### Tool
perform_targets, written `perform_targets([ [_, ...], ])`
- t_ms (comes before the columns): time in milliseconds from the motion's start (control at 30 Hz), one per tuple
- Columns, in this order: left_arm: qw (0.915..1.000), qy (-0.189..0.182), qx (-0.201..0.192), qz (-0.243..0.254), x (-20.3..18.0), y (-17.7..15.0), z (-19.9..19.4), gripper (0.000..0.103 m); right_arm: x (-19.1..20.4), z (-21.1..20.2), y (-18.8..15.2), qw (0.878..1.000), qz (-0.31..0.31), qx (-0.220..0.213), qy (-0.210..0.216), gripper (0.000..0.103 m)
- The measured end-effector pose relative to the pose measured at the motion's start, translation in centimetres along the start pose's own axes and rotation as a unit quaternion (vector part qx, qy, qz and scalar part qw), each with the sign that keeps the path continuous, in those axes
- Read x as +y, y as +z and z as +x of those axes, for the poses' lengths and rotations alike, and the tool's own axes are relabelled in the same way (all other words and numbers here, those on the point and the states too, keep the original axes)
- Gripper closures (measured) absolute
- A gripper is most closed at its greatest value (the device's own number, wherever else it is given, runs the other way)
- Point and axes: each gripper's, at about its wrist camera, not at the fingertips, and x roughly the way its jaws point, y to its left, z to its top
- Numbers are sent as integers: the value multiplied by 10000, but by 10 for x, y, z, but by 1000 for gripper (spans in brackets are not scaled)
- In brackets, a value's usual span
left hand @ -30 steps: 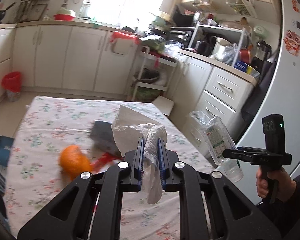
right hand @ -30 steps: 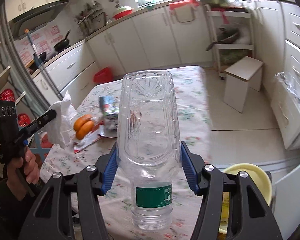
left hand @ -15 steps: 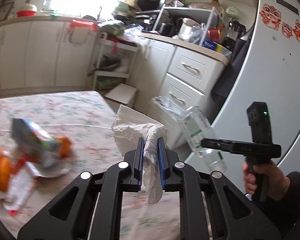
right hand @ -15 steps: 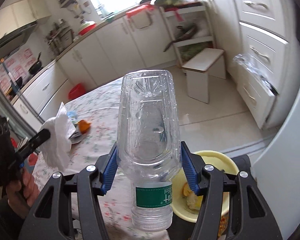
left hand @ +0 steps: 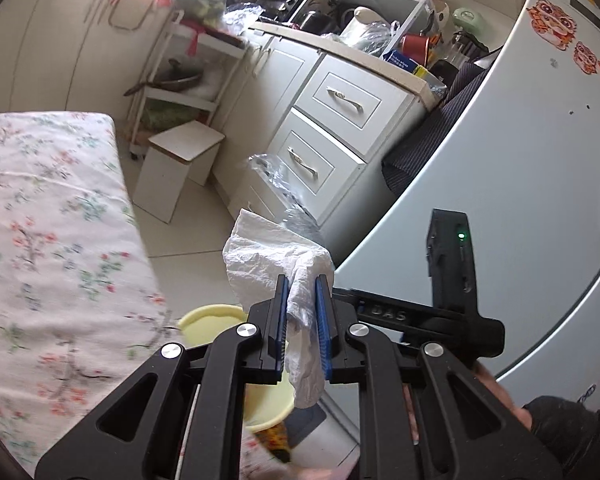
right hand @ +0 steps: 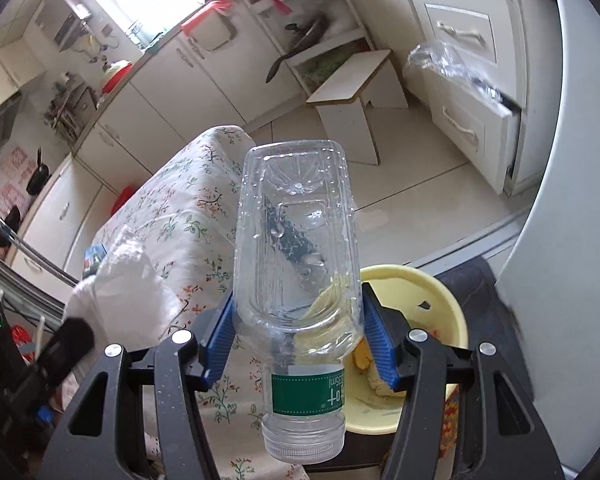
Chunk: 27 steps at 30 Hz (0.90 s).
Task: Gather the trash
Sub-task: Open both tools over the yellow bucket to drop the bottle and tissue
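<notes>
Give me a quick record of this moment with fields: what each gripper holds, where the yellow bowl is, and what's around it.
left gripper: jaws shut on crumpled white tissue
right gripper: jaws shut on clear plastic bottle, cap toward the camera, green label near the cap
yellow bowl: below both grippers, beside the table edge, food scraps inside
table: floral cloth
nearby: white stool on the floor, fridge on the right

Layout at the table edge

We see the bowl (right hand: 452, 300) beside the table (right hand: 172, 216) edge, behind the bottle (right hand: 296, 264); the stool (right hand: 352, 92) stands beyond on the floor.
</notes>
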Motion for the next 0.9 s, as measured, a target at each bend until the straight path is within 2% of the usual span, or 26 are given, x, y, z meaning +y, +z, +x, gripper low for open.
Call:
perform_targets([
  [100,9999,54,86,-26,-4,0,13,91,0,3,1,9998,143,135,22,45],
  [200,9998,127,165,-69,-5,-1,25,91,-5,-1,3,9995,283,79,-63,42],
  [400,9977,407,511,-156,-5,-6,55,90,-25,-30,15,9960,794,-412,16,41],
  [433,9965,466,664,-189,-5,-7,64,87,-27,-37,17,9949,862,-520,62,41],
  [500,9945,508,882,-232,-5,-10,76,68,-28,-47,21,9929,953,-695,181,39],
  [533,9932,537,1001,-254,-5,-11,82,54,-28,-51,24,9923,962,-751,221,38],
  [567,9925,578,1045,-261,-6,-12,85,51,-28,-55,25,9919,958,-796,263,37],
  [700,9926,641,1024,-129,-13,-11,80,46,-25,-60,28,9907,1005,-833,392,37],
  [900,9929,913,754,54,-5,-5,38,42,-12,-60,33,9908,922,-856,508,37],
])
